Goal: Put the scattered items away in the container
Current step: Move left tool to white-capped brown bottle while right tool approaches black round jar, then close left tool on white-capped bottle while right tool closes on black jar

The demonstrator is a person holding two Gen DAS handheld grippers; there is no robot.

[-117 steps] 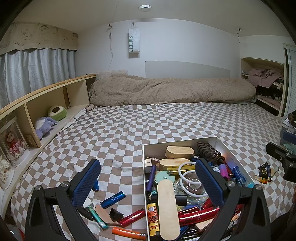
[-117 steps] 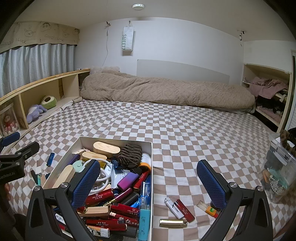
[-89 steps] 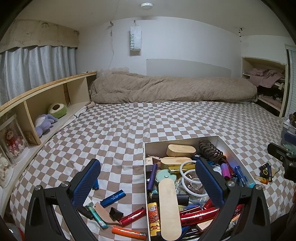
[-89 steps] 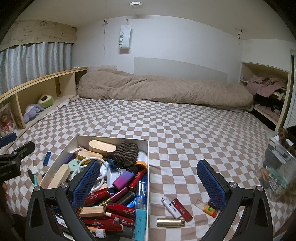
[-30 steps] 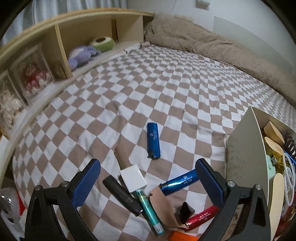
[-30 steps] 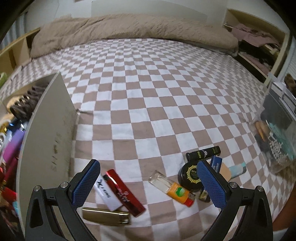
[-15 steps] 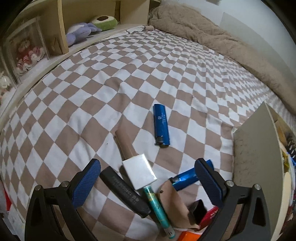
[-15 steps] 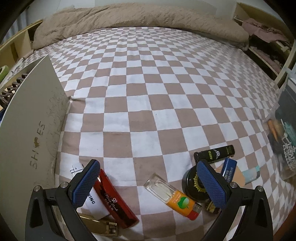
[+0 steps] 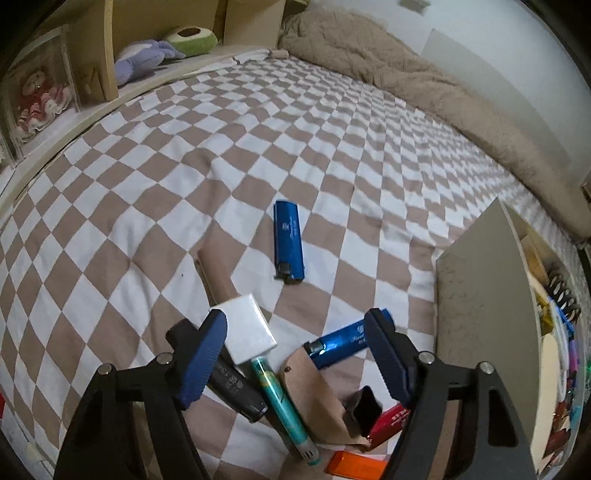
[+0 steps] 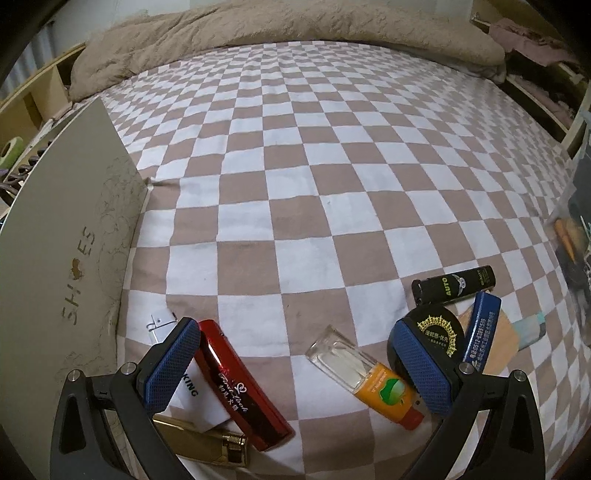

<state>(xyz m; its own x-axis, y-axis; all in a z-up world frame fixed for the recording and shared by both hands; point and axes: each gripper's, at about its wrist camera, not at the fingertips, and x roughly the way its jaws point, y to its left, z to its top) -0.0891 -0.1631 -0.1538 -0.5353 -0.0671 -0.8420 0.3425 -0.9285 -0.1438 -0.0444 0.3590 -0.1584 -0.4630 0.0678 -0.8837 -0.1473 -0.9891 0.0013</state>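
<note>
My left gripper is open and empty, low over a pile of small items left of the grey shoe box: a white square block, a teal tube, a black lighter, a blue lighter, a tan leather piece. Another blue lighter lies farther off. My right gripper is open and empty over a clear-and-orange lighter, with a red lighter, white lighter, gold lighter and black round tin around it.
The shoe box stands left in the right wrist view, full of items. A black lighter and a blue lighter lie at the right. A wooden shelf with plush toys runs along the bed's left side. A beige duvet lies at the far end.
Both grippers have dropped from above the box and tilted down. The left has closed in on the pile left of the box, the right on the items right of it.
</note>
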